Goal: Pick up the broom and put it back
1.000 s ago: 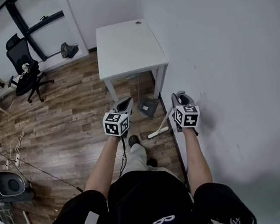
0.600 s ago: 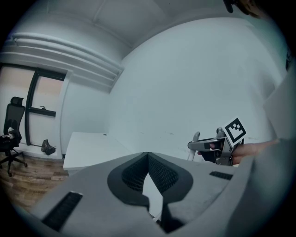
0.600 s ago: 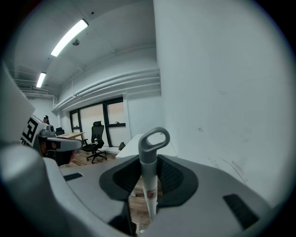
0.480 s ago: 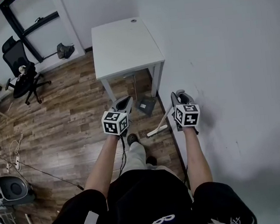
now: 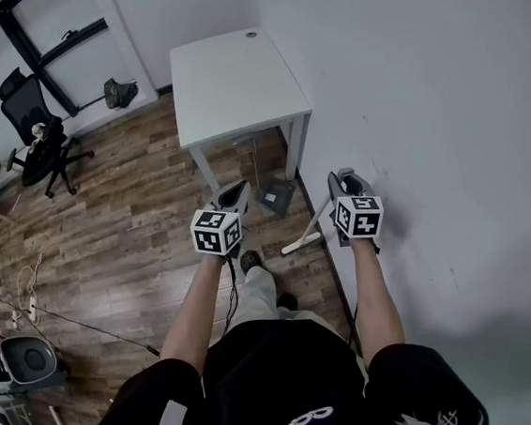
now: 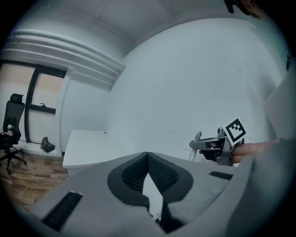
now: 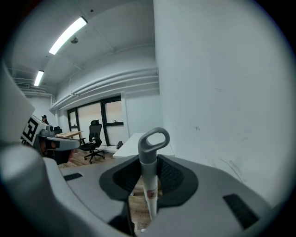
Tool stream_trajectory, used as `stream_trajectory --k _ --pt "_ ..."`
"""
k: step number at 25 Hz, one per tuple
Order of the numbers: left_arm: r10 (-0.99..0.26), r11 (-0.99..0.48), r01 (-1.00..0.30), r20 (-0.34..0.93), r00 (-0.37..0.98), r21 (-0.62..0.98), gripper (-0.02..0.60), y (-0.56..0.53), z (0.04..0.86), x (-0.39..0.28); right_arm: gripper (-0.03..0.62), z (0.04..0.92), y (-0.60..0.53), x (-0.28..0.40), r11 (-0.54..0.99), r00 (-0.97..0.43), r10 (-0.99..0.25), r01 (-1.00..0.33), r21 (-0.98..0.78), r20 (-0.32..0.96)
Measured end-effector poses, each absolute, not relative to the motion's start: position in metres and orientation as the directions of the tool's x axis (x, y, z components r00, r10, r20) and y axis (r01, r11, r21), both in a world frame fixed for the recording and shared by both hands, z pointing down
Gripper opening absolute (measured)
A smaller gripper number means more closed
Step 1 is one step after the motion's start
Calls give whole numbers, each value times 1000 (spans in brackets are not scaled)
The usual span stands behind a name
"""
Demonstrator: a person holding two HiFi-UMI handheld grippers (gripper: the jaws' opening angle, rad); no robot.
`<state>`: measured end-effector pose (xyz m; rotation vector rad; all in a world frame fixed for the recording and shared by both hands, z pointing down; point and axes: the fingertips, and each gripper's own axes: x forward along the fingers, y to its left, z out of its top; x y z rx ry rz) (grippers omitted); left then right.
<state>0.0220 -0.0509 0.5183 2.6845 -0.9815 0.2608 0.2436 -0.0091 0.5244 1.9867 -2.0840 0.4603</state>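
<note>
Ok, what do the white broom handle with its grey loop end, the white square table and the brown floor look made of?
White broom handle: smooth tube, plastic or painted metal.
Grey loop end: moulded matte plastic, likely.
White square table: flat matte top, probably laminate.
Brown floor: plank seams and grain, wood or laminate.

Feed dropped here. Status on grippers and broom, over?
Right gripper shut on broom, just under its handle loop. Left gripper shut, empty. Broom head low by the wall; white table ahead.

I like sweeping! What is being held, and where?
The right hand-held gripper holds the broom by the top of its handle. The left hand-held gripper holds nothing.
</note>
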Motion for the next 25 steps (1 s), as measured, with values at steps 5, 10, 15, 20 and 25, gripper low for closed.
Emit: stream_trajectory --k 5,10,15,20,25 --pt "-609 -726 -660 264 748 196 11 -58 521 15 114 525 -14 246 28 -52 -925 -997 -70 377" --pt "-614 -719 -667 268 742 198 11 -62 527 13 114 531 -18 248 27 -52 -922 -997 -71 383" --pt "-616 -710 -672 278 737 209 12 -65 530 13 114 534 -22 248 33 -58 -918 -997 -70 393" --pt "-612 -709 -672 286 737 214 11 -69 536 15 114 537 -30 247 45 -68 -915 -997 -67 398" --pt "-615 -703 -676 289 734 221 11 -80 543 16 114 543 -45 249 62 -82 -911 -996 -64 405"
